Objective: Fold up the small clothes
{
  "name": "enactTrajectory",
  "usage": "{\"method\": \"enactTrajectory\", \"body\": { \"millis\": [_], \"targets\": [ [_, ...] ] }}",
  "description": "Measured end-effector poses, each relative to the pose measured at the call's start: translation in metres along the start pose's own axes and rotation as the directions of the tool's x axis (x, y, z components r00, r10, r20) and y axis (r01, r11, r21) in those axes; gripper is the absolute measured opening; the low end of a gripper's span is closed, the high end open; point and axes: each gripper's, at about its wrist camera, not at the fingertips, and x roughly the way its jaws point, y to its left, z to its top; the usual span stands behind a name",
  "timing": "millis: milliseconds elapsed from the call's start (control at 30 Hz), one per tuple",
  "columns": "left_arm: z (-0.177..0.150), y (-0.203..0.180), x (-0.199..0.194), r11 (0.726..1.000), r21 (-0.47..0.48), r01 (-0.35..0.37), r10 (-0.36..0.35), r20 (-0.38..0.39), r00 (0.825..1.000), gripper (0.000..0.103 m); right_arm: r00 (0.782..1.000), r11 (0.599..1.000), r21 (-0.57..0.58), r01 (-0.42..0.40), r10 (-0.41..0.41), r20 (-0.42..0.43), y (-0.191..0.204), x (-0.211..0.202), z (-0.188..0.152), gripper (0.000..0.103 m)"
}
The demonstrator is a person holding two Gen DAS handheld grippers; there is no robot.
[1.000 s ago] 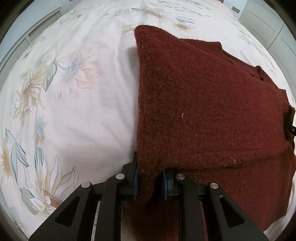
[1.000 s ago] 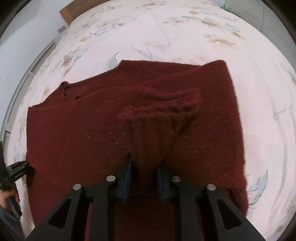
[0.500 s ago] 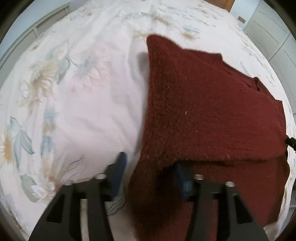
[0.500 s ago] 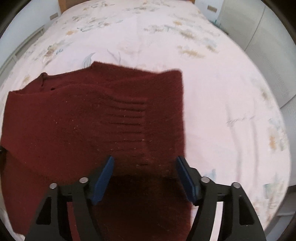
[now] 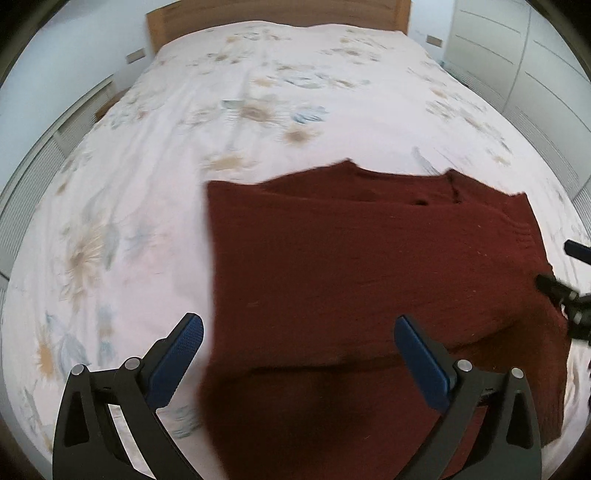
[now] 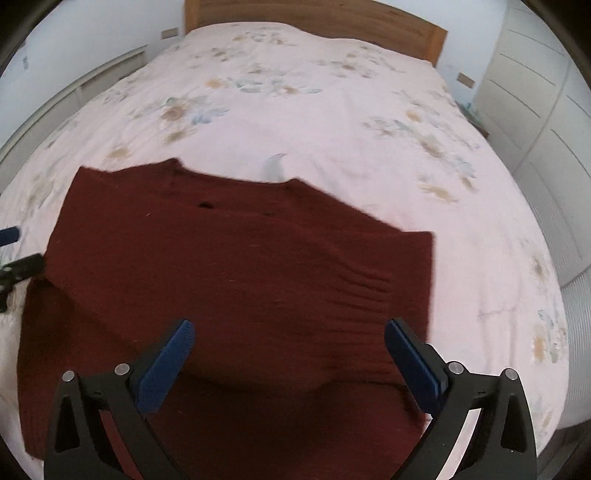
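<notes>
Bedroom setup for us: a big bed with a pale floral cover, wooden headboard at the far end, white cupboards along the right. Our dark red knitted sweater lies on the near part of the bed, sleeves already turned in over the body, so we reckon we're partway through the fold.

What could go wrong from here, as we see it:
- The knit is thick and springy, so a folded-in sleeve could creep open and leave a lumpy bundle if nothing presses it flat.
- The near hem sits in our own shadow and close to the bed's edge. A clumsy regrip could drag the whole thing toward us and off the mattress.
- If we pinch only the top layer on the next grab, the layers underneath stay behind and the fold goes crooked.
- Fuzzy wool may snag on the ribbed blue pads.

Now the tongs. Our left gripper has just been spreading its jaws and stands wide apart, nothing clamped, hovering over the sweater's left edge. Our right gripper has done the same: jaws just spread wide, empty, hanging above the ribbed cuff area. Neither looks to be touching the knit.
</notes>
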Motion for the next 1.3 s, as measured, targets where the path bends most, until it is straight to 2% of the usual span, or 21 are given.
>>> {"method": "enactTrajectory", "body": {
  "millis": [133,233,300,533,600,733,900,1033,1133,1300],
  "targets": [
    [-0.007,-0.023,0.033,1.0,0.023,-0.012,0.013,-0.033,0.999,0.102,1.0,1.0,-0.022,0.004,-0.004,-0.006,0.015,0.023,-0.014,0.103],
    [-0.012,-0.03,0.06,0.999,0.034,-0.024,0.027,-0.071,0.997,0.102,0.999,1.0,-0.027,0.011,-0.012,-0.03,0.012,0.041,-0.027,0.103],
    [-0.019,-0.023,0.068,1.0,0.02,-0.022,0.023,-0.062,0.998,0.102,0.999,1.0,-0.012,0.01,-0.01,-0.037,0.004,0.049,-0.031,0.103],
    [-0.032,0.018,0.067,0.999,-0.05,0.02,-0.023,-0.063,0.998,0.102,0.998,0.998,0.033,0.059,-0.058,-0.027,-0.036,0.054,-0.034,0.103],
    [-0.036,0.028,0.068,0.996,-0.079,0.049,-0.054,-0.067,0.996,0.102,0.997,0.996,0.062,0.066,-0.064,-0.034,-0.049,0.055,-0.036,0.103],
    [-0.041,0.029,0.068,0.997,-0.068,0.043,-0.047,-0.054,0.997,0.102,0.999,0.99,0.138,0.002,0.003,-0.038,-0.071,0.059,-0.045,0.103],
    [-0.046,0.027,0.062,0.995,-0.087,0.056,-0.059,-0.036,0.998,0.102,0.999,0.99,0.14,-0.018,0.023,-0.032,-0.072,0.064,-0.05,0.103],
    [-0.05,0.03,0.061,0.992,-0.101,0.071,-0.072,-0.004,0.997,0.102,0.999,0.982,0.184,-0.038,0.042,-0.019,-0.076,0.067,-0.053,0.103],
    [-0.054,0.033,0.049,0.99,-0.126,0.068,-0.067,0.012,0.998,0.102,1.0,0.985,0.169,-0.017,0.019,-0.012,-0.069,0.058,-0.054,0.103],
    [-0.053,0.04,0.024,0.978,-0.195,0.08,-0.083,-0.008,0.997,0.102,1.0,0.988,0.155,0.0,-0.002,0.011,-0.07,0.028,-0.056,0.103]
  ]
}}
